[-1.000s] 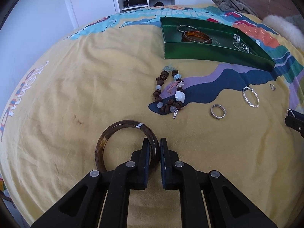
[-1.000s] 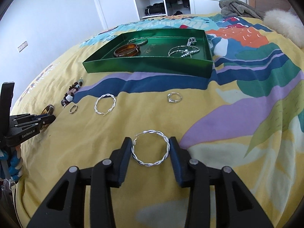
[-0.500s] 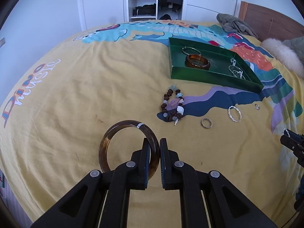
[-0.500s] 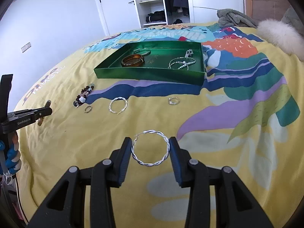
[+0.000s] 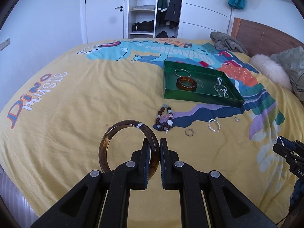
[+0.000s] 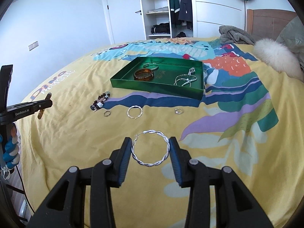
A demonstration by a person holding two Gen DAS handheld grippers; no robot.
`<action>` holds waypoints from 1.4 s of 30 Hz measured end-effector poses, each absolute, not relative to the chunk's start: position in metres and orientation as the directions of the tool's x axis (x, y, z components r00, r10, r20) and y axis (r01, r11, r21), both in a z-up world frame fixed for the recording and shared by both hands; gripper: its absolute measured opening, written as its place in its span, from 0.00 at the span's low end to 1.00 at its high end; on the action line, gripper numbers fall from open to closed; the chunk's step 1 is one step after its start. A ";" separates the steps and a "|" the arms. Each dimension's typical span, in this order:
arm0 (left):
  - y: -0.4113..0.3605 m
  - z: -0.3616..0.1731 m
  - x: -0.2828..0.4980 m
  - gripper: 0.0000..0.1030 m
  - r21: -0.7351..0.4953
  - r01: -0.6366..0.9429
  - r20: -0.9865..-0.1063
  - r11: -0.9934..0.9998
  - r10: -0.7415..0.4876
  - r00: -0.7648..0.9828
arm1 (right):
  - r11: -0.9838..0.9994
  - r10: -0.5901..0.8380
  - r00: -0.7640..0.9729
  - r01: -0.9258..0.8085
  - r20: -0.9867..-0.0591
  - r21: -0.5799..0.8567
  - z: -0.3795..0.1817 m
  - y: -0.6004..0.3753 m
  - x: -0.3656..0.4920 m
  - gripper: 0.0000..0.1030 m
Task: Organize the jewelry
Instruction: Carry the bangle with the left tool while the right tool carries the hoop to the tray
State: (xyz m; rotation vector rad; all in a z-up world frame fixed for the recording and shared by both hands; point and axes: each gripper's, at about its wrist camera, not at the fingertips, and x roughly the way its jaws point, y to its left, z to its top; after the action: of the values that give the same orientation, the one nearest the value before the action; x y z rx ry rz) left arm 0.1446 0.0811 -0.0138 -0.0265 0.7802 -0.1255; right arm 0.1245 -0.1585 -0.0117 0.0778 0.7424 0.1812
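Observation:
My left gripper (image 5: 153, 148) is shut on the rim of a dark brown bangle (image 5: 114, 133) and holds it above the bedspread. My right gripper (image 6: 150, 148) is shut on a twisted silver hoop (image 6: 152, 164) held across its jaws, also in the air. The green tray (image 5: 199, 96) lies ahead with an amber bangle (image 5: 187, 83), a thin silver bangle (image 5: 182, 73) and a silver chain (image 5: 221, 91) in it. On the bedspread lie a brown bead bracelet (image 5: 164, 120), a band ring (image 5: 189, 132), a second twisted hoop (image 5: 214, 125) and a small ring (image 5: 236, 119).
The bed is covered by a yellow dinosaur bedspread (image 5: 76, 104). A grey garment (image 5: 228, 43) and a white fur cushion (image 5: 269, 72) lie near the wooden headboard (image 5: 266, 36). A wardrobe and door stand beyond the bed.
Both grippers have risen well above the bed with their pieces held; the tray and loose jewelry look smaller and farther away. Nothing on the bedspread has moved.

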 end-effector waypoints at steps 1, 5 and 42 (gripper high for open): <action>0.081 -0.010 0.141 0.09 -0.074 0.105 -0.693 0.992 -0.127 0.710 | 0.982 0.189 0.727 -0.138 -0.660 0.130 -0.008 -0.157 0.121 0.36; 0.081 0.005 0.128 0.09 -0.083 0.117 -0.666 0.990 -0.143 0.732 | 0.983 0.182 0.747 -0.141 -0.639 0.115 0.008 -0.153 0.109 0.36; 0.007 0.139 0.203 0.10 -0.078 0.317 -0.500 0.945 -0.313 0.808 | 0.988 0.139 0.852 -0.153 -0.505 0.015 0.143 -0.172 0.176 0.36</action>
State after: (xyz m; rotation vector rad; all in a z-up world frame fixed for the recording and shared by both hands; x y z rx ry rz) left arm 0.2030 0.0065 0.1386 0.0091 0.5328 -0.3370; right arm 0.1758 -0.1720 0.1432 -0.0255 0.5292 0.1537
